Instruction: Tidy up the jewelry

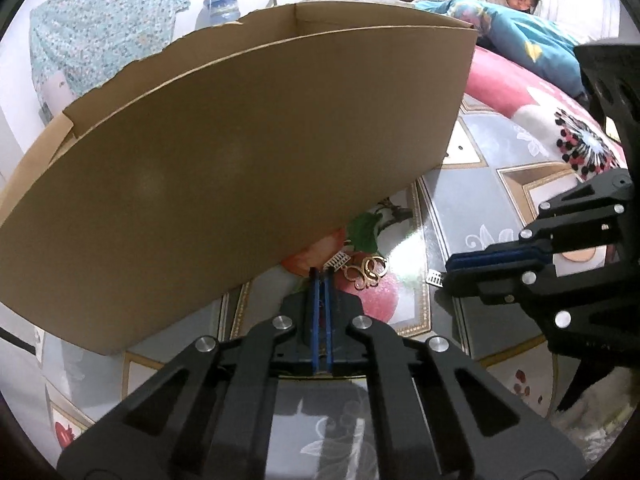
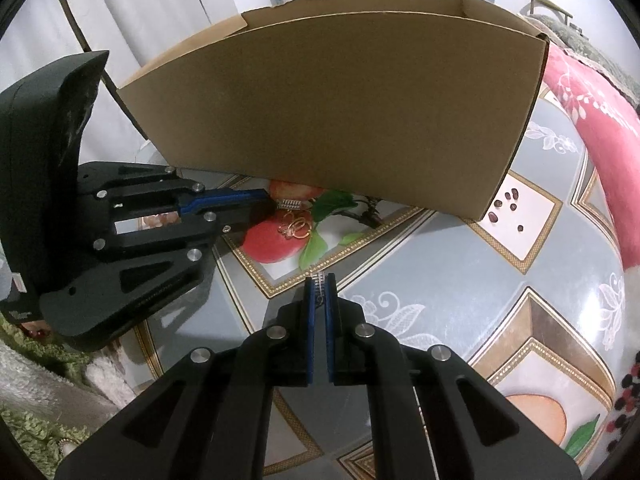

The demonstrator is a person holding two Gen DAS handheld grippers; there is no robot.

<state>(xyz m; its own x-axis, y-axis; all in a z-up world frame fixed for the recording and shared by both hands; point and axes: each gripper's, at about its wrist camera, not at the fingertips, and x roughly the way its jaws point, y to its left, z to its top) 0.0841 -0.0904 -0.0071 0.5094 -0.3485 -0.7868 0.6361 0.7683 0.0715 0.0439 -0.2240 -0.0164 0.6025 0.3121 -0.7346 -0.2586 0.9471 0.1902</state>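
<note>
Black linkage arms lead to the left tool (image 1: 321, 276), its blue pads pressed together at the end of a small silver comb-like piece (image 1: 337, 261); whether they pinch it I cannot tell. Just beyond lies a gold filigree piece (image 1: 367, 271) on the patterned table (image 1: 472, 208). Nearby to the right, the right tool (image 2: 320, 282) is clamped on a second silver piece (image 2: 319, 280). A cardboard box (image 1: 248, 152) stands behind.

no readable text, labels or numbers anywhere
</note>
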